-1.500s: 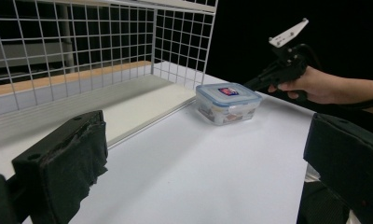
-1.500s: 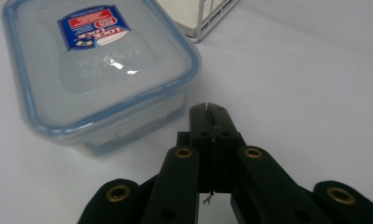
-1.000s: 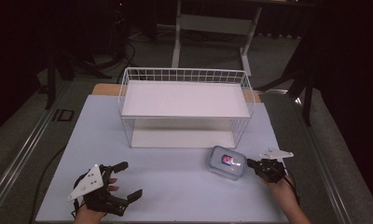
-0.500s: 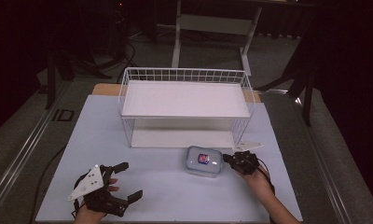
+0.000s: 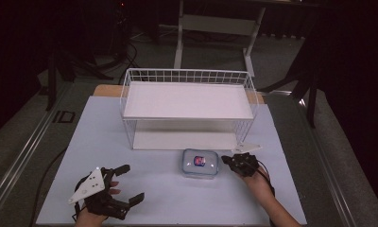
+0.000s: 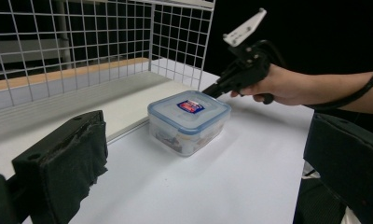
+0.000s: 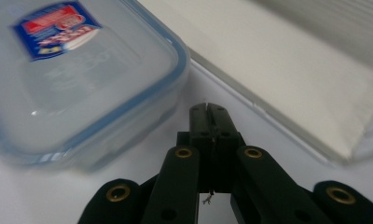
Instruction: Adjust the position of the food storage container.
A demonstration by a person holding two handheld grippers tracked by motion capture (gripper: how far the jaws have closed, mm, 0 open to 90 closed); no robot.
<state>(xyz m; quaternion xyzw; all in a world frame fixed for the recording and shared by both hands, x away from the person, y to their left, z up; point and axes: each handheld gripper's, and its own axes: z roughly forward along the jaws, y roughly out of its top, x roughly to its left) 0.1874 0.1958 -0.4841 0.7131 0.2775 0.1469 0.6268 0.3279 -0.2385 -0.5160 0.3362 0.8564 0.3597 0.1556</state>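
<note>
Probably the food container (image 5: 200,163) is light, rigid and slick-sided — best taken by its rim or lid tabs. Clear plastic, blue-edged lid, red-and-blue label, it sits on the table (image 5: 281,189) before the wire rack (image 5: 187,75). The right gripper (image 5: 227,161), pinched together, touches its side; the left gripper (image 5: 133,184) gapes wide, holding nothing.

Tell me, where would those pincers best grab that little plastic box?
Probably across the box's two shorter side walls under the lid's overhanging rim, coming from above. It sits flat and lidded, with bare table around it. The open left gripper looks wide enough; the right gripper is shut beside the box.
</note>
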